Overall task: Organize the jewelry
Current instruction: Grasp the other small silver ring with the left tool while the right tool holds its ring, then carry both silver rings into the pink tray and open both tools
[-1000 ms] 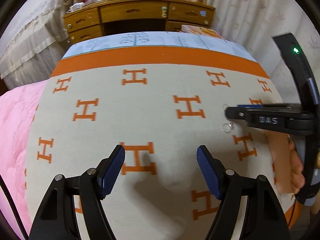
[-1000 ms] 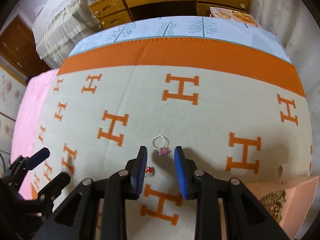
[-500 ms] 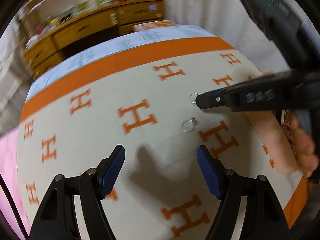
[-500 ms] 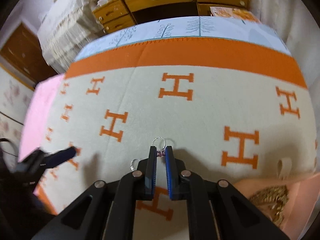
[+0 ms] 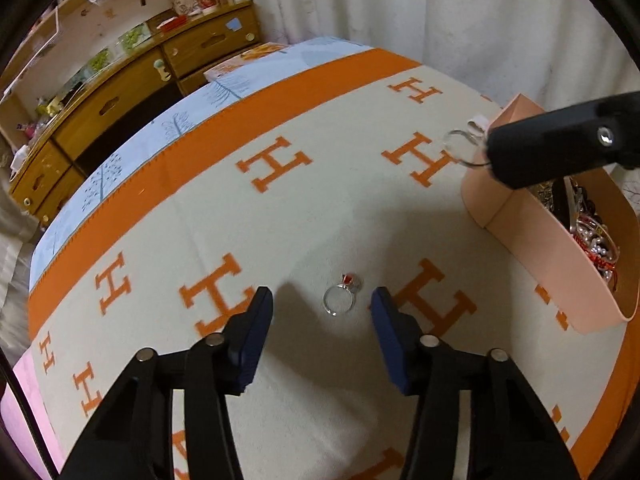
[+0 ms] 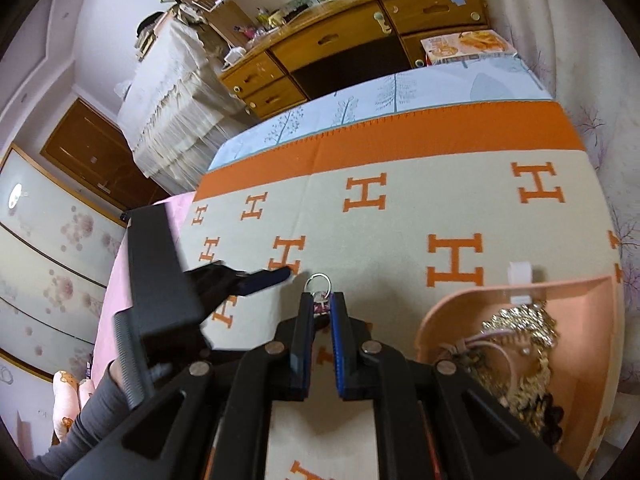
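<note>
**One ring on the blanket, one in the right claw**

A silver ring with a red stone (image 5: 343, 295) lies flat on the cream blanket (image 5: 320, 208), in the gap ahead of the left claw (image 5: 321, 309). It sits between the two blue fingertips, a little nearer the right one, touching neither. The left jaws stand partway apart and are closing, with the ring between them but not yet pressed.

A second ring (image 6: 319, 283), silver with a pink stone, is pinched at its stone end by the right claw (image 6: 321, 307), whose jaws are nearly together on it. Its loop sticks out past the tips. In the left view that ring (image 5: 464, 148) shows at the tip of the right claw (image 5: 496, 152), above the near edge of the pink box (image 5: 500, 204).

The box (image 6: 440, 320) sits on the blanket to the right of both claws, holding a gold chain (image 6: 520, 328), beads and other pieces.

A grey sleeve (image 6: 92, 408) shows behind the left claw (image 6: 276, 276).
</note>
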Demonstrator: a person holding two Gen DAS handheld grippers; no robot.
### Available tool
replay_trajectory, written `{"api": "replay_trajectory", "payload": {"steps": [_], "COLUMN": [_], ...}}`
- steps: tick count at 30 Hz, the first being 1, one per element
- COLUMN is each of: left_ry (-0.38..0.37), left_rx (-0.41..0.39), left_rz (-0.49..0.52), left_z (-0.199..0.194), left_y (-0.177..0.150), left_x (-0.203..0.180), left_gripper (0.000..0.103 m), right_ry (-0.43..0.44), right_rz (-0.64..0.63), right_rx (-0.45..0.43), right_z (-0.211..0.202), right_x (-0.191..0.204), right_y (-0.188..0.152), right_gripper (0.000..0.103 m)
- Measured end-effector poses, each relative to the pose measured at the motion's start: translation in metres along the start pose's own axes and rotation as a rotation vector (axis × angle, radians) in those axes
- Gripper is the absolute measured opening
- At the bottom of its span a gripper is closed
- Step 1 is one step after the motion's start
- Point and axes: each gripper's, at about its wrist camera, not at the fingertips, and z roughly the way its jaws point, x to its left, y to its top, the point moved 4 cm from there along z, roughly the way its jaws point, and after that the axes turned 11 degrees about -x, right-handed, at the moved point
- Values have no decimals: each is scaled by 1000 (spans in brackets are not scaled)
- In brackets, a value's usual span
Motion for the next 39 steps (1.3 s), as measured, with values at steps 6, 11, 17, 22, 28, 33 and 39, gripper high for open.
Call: {"api": "replay_trajectory", "payload": {"steps": [6,11,17,22,28,33,39], "left_ry": [-59,-1,-28,-109,-180,-215,-209], "left_rx": [-7,-13,-62,-146,-202,-183,-175], "left_rz": [14,53,-29,-94,-89,-112,-125], "left_z": [0,-1,-28,-69,-91,-82,-79], "left_y": [1,1,16,43,74,90,92], "left_x": [-3,-10,-12,-33,-79,-106,-119], "left_gripper": [13,13,13,13,13,14,26], "right_ry": [2,-8,-31,-94,-220,-303,-320], "right_rz": [11,27,34,44,59,84,87], "right_rx": [-30,-58,-107,-148,-173,-181,-233], "right_z": [-17,-31,-59,-86,-103,-111,-125], "right_x": [-7,-16,-27,-43,-65,-81,-82], "right_y": [-5,-9,-12,-22,-35,-37,-34], "right_gripper": [8,8,8,8,8,9,25]}}
